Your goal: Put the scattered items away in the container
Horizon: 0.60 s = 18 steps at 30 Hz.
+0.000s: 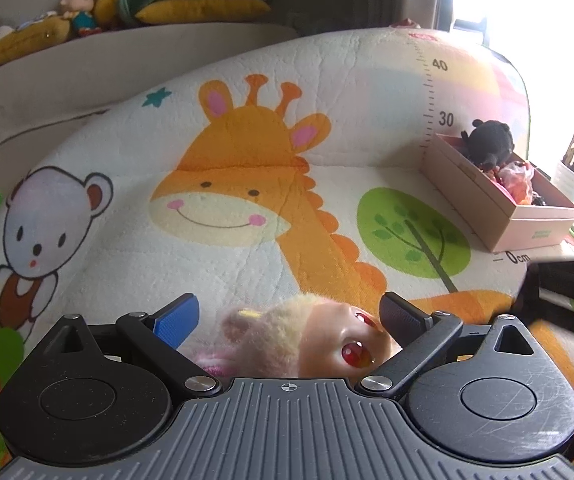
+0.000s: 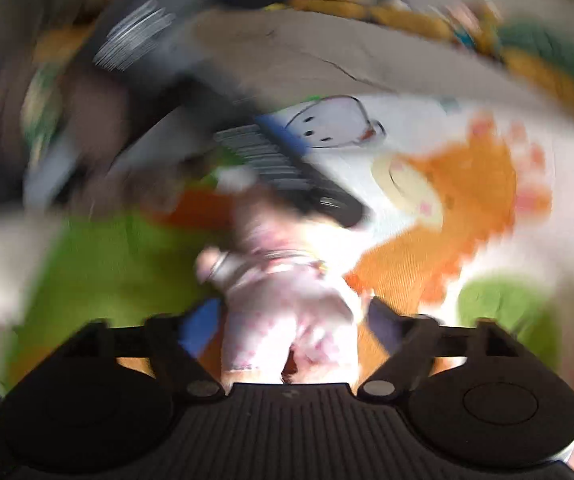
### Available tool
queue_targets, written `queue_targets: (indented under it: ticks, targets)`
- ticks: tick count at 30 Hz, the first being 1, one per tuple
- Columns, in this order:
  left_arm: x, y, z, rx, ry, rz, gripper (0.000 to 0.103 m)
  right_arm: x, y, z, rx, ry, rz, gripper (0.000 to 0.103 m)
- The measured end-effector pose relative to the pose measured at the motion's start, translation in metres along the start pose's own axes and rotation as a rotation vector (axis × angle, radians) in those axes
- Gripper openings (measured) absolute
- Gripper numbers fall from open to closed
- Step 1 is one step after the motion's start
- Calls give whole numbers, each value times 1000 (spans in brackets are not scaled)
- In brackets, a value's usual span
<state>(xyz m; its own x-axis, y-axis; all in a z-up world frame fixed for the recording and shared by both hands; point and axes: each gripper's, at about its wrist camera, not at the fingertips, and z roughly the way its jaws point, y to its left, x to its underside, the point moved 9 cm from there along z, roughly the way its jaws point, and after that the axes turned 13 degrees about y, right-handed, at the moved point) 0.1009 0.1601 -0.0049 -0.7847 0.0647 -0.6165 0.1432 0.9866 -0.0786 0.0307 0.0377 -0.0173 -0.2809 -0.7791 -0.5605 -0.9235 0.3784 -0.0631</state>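
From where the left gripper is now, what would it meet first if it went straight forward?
The doll, whose head already lies between the open fingers of the left gripper. Beyond it only the play mat shows; depth is unclear.

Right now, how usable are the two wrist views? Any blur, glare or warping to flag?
Left wrist: sharp; window blown out white at upper right; fisheye bends the mat edges; doll's head between the open left gripper fingers is readable. Right wrist: heavy motion blur throughout; doll's body sits between the right gripper fingers, contact unclear.
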Motion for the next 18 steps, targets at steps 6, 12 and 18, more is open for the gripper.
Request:
queue_targets:
  ticks: [6,12,18]
  targets:
    - [2,10,2,54,18,-49,100,5,-31,15,-242,22,223,89]
    - [-4,0,17,13,58,-8,100,-4,-24,17,-308,34,221,63]
    - [1,-3,28,-17,80,32,100,-8,-7,20,-155,28,64,68]
